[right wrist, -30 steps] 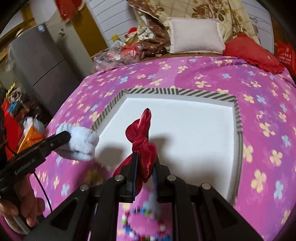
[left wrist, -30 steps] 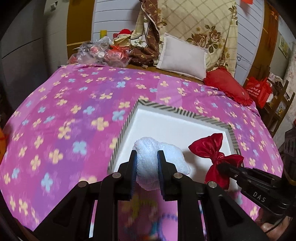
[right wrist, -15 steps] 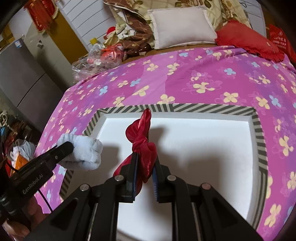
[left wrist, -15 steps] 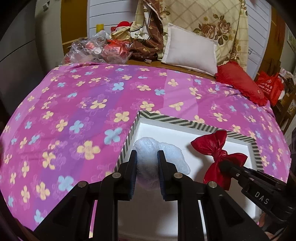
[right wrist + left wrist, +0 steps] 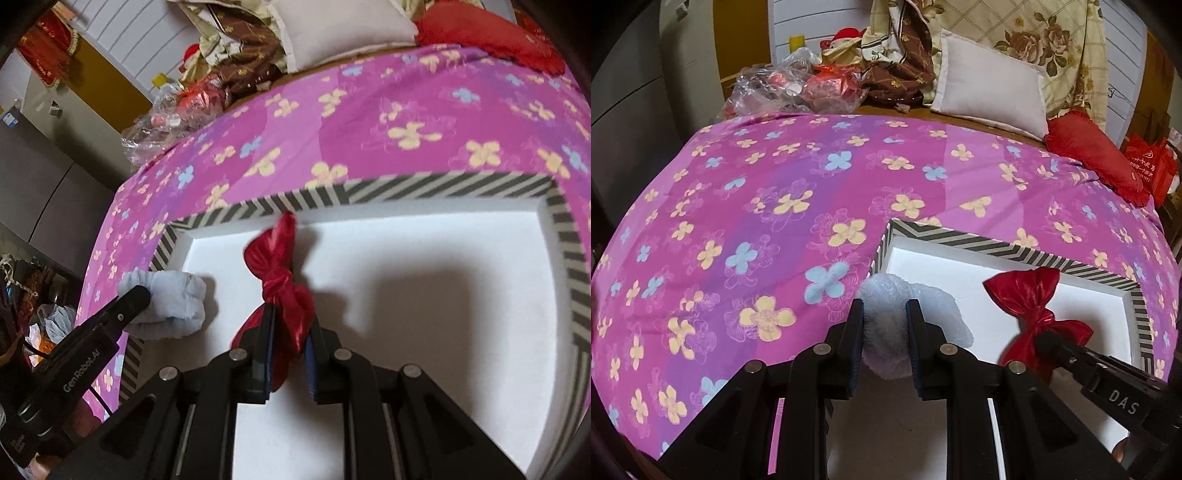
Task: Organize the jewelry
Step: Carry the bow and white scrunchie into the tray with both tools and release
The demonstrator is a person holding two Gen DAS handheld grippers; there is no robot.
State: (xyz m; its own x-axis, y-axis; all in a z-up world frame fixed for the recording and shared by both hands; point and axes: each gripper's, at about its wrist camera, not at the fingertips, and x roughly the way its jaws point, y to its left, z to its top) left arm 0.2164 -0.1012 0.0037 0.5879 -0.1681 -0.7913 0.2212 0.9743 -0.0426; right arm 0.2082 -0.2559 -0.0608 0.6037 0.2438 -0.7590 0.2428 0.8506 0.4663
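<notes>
A white tray-like box with a black-and-white striped rim (image 5: 997, 247) (image 5: 406, 188) lies on the pink flowered bedspread. My left gripper (image 5: 884, 306) grips a fluffy pale-blue scrunchie (image 5: 938, 314) just above the box's left corner. Its jaws are opening, with the scrunchie still pressed between the pads. In the right wrist view the scrunchie (image 5: 177, 295) hangs over the box's left rim. My right gripper (image 5: 290, 314) is shut on a shiny red bow (image 5: 275, 251) above the box's white floor. The bow (image 5: 1027, 295) also shows in the left wrist view.
The pink flowered bedspread (image 5: 775, 206) surrounds the box. At the far end lie a white pillow (image 5: 990, 99), a red cushion (image 5: 1089, 151), crumpled clear plastic bags (image 5: 783, 88) and a floral quilt (image 5: 1052, 48). A grey cabinet (image 5: 40, 177) stands to the left of the bed.
Both grippers have moved forward and down over the striped box with the scrunchie and bow in them. The box fills more of each view. The beaded bracelet near the front has left view.
</notes>
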